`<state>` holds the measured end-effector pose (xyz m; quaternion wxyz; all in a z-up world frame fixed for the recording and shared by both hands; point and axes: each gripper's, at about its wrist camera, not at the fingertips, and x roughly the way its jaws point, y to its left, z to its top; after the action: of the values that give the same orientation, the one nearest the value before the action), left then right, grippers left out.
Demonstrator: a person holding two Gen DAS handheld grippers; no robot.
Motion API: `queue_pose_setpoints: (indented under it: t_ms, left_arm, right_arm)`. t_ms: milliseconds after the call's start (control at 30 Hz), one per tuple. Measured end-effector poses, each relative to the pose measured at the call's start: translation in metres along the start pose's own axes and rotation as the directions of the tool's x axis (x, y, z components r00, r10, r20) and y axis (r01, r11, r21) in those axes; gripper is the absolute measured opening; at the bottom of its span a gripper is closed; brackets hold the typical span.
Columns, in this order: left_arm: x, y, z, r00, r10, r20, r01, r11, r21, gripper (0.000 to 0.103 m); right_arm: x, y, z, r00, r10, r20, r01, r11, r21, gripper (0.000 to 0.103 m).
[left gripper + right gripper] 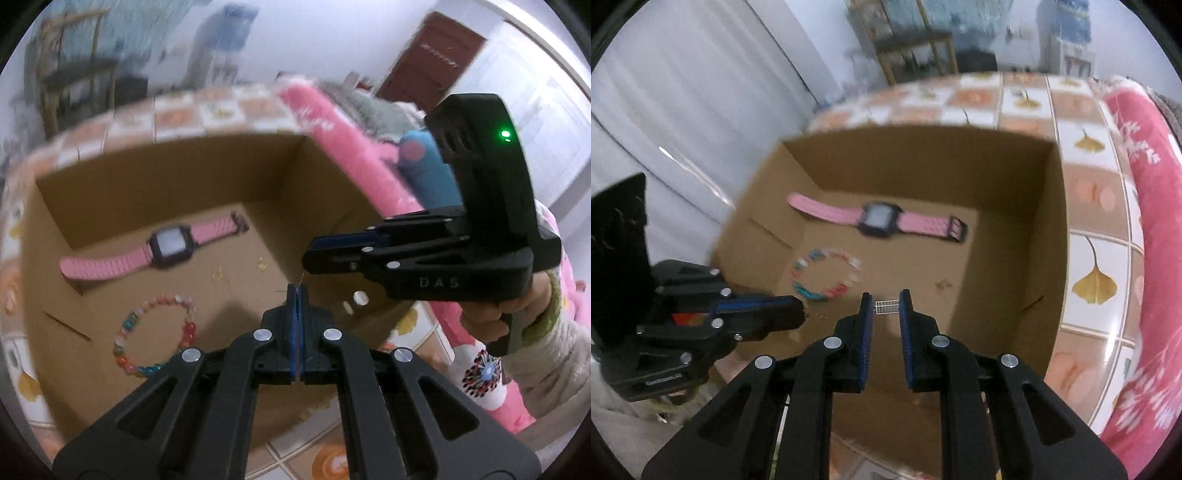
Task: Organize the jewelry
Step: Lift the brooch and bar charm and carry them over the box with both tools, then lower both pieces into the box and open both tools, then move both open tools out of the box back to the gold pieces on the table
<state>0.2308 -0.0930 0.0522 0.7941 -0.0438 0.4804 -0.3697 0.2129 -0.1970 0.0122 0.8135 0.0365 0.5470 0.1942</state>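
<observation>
An open cardboard box (184, 173) (923, 162) holds a pink watch (166, 245) (879, 219), a coloured bead bracelet (125, 325) (805, 290) and small gold pieces (221, 277) (943, 284) on its floor. My left gripper (298, 291) (801, 314) hangs over the box with its pads pressed together. A thin gold piece (302, 280) (818, 316) sticks out of its tip. My right gripper (886, 301) (306, 258) is also over the box. Its pads pinch a small silver barred piece (886, 307).
The box sits on a table with a tile-and-leaf patterned cover (1093, 284) (177, 114). A pink floral blanket (1145, 184) (332, 140) lies along one side. A person's hand (495, 317) holds the right gripper. White curtains (683, 110) and a wooden chair (916, 48) stand beyond.
</observation>
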Motion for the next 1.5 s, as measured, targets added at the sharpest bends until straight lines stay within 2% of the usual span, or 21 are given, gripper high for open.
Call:
queue_pose_setpoints:
  t_ms: [233,500,533,600,733,833,1067,1133,1200,1267,1333,1400,1500]
  left_arm:
    - [0.025,0.014,-0.001,0.996,0.028,-0.083,-0.032,0.998,-0.056,0.000]
    - [0.037,0.021,-0.002,0.991,0.037,-0.130,-0.049,0.995,-0.089,0.001]
    - [0.039,0.022,-0.002,0.990,0.038,-0.134,-0.051,0.995,-0.091,0.002]
    - [0.039,0.026,-0.002,0.990,0.039,-0.139,-0.054,0.993,-0.105,0.010]
    - [0.037,0.028,-0.003,0.991,0.036,-0.131,-0.051,0.992,-0.116,0.019]
    - [0.033,0.027,-0.003,0.992,0.047,-0.119,-0.060,0.992,-0.111,0.019]
    - [0.009,0.020,-0.003,0.996,0.079,-0.046,-0.082,0.993,-0.084,0.021]
    - [-0.001,0.016,-0.004,0.996,0.088,-0.017,-0.089,0.994,-0.071,0.026]
    - [-0.019,0.011,-0.009,0.994,0.100,0.035,-0.098,0.994,-0.049,0.033]
    - [-0.038,0.005,-0.018,0.990,0.116,0.081,-0.115,0.993,-0.018,0.041]
    - [-0.051,0.001,-0.027,0.987,0.121,0.109,-0.121,0.993,-0.003,0.048]
    - [-0.065,0.000,-0.041,0.986,0.106,0.127,-0.108,0.994,0.010,0.058]
    - [-0.080,-0.003,-0.064,0.987,0.088,0.138,-0.093,0.995,0.030,0.067]
  right_arm:
    - [0.028,-0.001,0.007,0.994,-0.051,-0.100,0.048,0.998,-0.041,0.015]
    - [0.037,0.001,0.011,0.987,-0.097,-0.126,0.089,0.994,-0.071,0.015]
    - [0.037,0.001,0.012,0.987,-0.097,-0.127,0.089,0.994,-0.070,0.016]
    - [0.035,0.000,0.013,0.987,-0.105,-0.121,0.097,0.993,-0.069,0.016]
    - [0.029,0.001,0.014,0.988,-0.118,-0.099,0.111,0.991,-0.070,0.025]
    - [0.021,0.004,0.015,0.987,-0.146,-0.068,0.140,0.987,-0.082,0.030]
    - [-0.013,0.003,0.013,0.989,-0.146,0.033,0.148,0.987,-0.056,0.031]
    - [-0.034,0.005,0.007,0.986,-0.130,0.101,0.135,0.990,-0.041,0.032]
    - [-0.053,0.008,-0.002,0.978,-0.121,0.167,0.129,0.991,-0.034,0.039]
    - [-0.078,0.013,-0.018,0.961,-0.113,0.254,0.126,0.991,-0.036,0.046]
    - [-0.098,0.018,-0.038,0.940,-0.110,0.323,0.130,0.991,-0.039,0.048]
    - [-0.109,0.020,-0.057,0.926,-0.107,0.363,0.126,0.992,-0.029,0.048]
    - [-0.113,0.021,-0.089,0.919,-0.087,0.383,0.092,0.996,0.006,0.048]
